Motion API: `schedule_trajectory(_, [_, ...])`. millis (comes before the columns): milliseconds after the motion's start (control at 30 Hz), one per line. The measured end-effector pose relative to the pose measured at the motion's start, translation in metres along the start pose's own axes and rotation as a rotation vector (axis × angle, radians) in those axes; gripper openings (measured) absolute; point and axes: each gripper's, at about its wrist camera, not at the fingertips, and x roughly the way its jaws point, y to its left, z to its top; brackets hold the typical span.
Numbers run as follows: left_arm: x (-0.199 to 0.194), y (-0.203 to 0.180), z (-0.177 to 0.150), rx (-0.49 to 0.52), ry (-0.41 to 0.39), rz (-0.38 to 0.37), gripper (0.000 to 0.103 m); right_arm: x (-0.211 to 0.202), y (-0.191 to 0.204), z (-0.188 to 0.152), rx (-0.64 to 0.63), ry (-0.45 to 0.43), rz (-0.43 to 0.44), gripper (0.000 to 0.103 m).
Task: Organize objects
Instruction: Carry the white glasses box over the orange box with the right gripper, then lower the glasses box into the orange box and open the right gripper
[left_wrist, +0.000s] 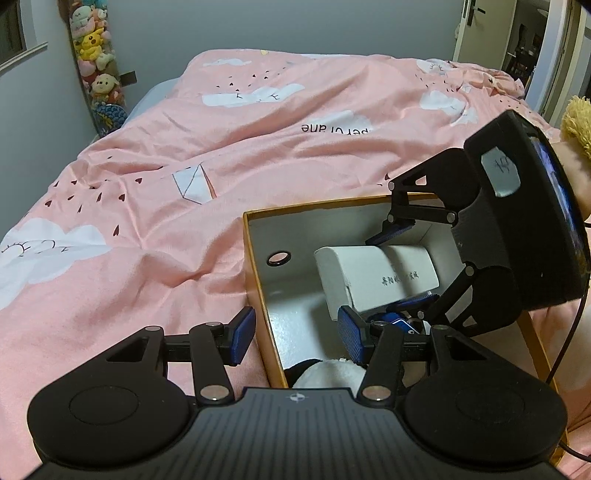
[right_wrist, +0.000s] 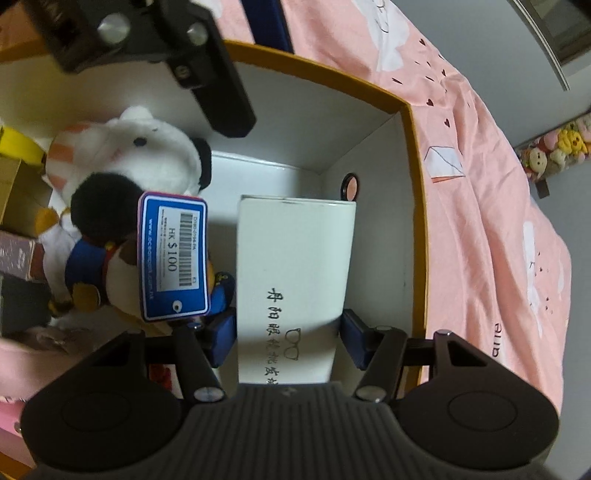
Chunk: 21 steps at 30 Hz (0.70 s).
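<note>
An orange-rimmed cardboard box with white inner walls lies on the pink bed. My right gripper is shut on a white glasses case with black printed characters and holds it down inside the box, near the corner. From the left wrist view the case hangs tilted between the right gripper's blue pads. My left gripper is open and straddles the box's near side wall, one pad outside and one inside, neither touching it. In the right wrist view its inner finger reaches into the box.
Inside the box lie a white and black plush toy, a plush with a blue price tag, small cartons and a yellow roll. The pink duvet spreads left of the box. A column of plush toys stands by the wall.
</note>
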Motion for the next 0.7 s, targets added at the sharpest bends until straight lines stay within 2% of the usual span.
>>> schedule_trajectory(233, [-0.003, -0.001, 0.001, 0.006, -0.007, 0.007, 0.061, -0.009, -0.011, -0.001, 0.063, -0.002, -0.01, 0.06])
schedule_trajectory(267, [-0.004, -0.001, 0.001, 0.003, -0.008, 0.008, 0.061, -0.011, -0.013, -0.001, 0.084, -0.005, 0.0, 0.058])
schedule_trajectory(333, [-0.005, 0.0, 0.001, -0.005, -0.014, 0.005, 0.061, -0.013, -0.017, 0.0, 0.144, -0.017, 0.043, 0.044])
schedule_trajectory(500, [-0.01, 0.003, 0.0, -0.03, -0.028, 0.003, 0.061, -0.008, -0.016, 0.003, 0.291, -0.006, 0.117, 0.037])
schedule_trajectory(700, [-0.013, 0.005, -0.003, -0.051, -0.031, -0.009, 0.061, 0.006, -0.006, -0.004, 0.234, 0.085, 0.129, 0.035])
